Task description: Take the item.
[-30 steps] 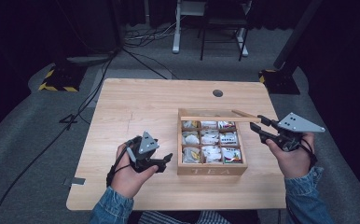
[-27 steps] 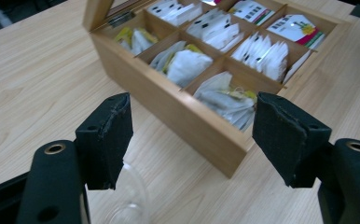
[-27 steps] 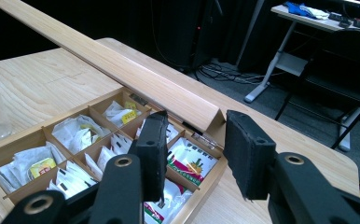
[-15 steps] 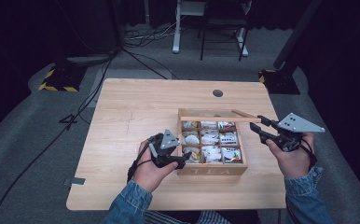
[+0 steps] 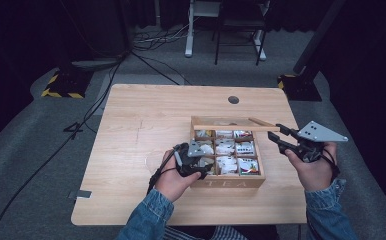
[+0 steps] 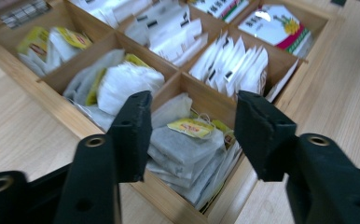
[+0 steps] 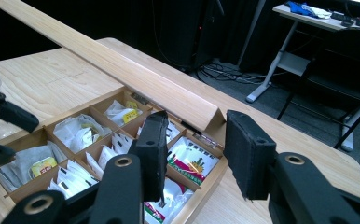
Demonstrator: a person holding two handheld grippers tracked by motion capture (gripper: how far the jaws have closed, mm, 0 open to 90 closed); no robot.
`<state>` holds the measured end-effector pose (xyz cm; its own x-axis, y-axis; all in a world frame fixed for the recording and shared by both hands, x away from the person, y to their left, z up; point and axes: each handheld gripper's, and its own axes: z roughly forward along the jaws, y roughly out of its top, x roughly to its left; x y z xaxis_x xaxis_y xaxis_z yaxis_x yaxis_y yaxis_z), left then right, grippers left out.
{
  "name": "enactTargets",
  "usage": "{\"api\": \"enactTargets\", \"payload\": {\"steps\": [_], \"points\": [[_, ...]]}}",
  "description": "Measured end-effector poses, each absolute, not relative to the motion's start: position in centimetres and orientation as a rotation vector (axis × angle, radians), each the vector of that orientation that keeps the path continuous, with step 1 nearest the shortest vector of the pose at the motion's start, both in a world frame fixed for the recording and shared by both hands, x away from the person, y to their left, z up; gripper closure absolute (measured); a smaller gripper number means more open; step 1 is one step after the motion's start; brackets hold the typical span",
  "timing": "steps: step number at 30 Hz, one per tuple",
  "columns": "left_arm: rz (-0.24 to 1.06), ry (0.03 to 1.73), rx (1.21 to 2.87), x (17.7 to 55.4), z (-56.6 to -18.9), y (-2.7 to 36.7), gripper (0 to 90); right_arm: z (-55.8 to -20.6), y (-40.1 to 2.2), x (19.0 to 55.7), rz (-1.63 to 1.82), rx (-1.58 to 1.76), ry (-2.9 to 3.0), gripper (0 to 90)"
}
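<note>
Tea box (image 5: 225,181) near the table's (image 5: 131,125) front edge, lid up. Left gripper (image 6: 192,116) spread wide over the front-left compartment's tea bags (image 6: 187,144) — gripping nothing. Right gripper (image 7: 194,140) wide open, empty, off the box's right side.

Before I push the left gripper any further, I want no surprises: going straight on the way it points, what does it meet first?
Probably the pile of tea bags in the near compartment of the wooden tea box; the left gripper has its jaws open above it.
</note>
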<state>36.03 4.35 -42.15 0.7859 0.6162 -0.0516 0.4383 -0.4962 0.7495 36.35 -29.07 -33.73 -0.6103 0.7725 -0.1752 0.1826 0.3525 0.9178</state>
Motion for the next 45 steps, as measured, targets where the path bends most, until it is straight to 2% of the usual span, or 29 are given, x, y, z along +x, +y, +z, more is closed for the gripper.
{"api": "enactTargets", "payload": {"steps": [7,22,27,29,32,36,45], "points": [[0.266,0.767,2.228,36.3,-43.0,4.2,55.3,-33.7,-29.1,36.4,1.257,0.830,2.010,60.1],[0.312,0.745,2.331,36.5,-43.5,3.4,60.0,-33.9,-29.0,36.5,1.252,0.838,2.019,60.1],[0.381,0.721,2.372,36.4,-43.5,2.9,59.2,-33.9,-29.0,36.5,1.252,0.837,2.020,60.1],[0.411,0.712,2.380,36.3,-43.4,2.8,56.1,-33.9,-29.0,36.5,1.251,0.837,2.020,60.1],[0.410,0.711,2.390,36.5,-43.4,2.8,56.6,-33.9,-29.0,36.5,1.252,0.838,2.020,60.0],[0.408,0.710,2.404,36.6,-43.6,2.6,62.6,-33.9,-29.0,36.5,1.251,0.839,2.020,60.1],[0.393,0.740,2.414,36.6,-43.5,2.9,86.4,-33.9,-29.0,36.5,1.250,0.837,2.021,60.1]]}}
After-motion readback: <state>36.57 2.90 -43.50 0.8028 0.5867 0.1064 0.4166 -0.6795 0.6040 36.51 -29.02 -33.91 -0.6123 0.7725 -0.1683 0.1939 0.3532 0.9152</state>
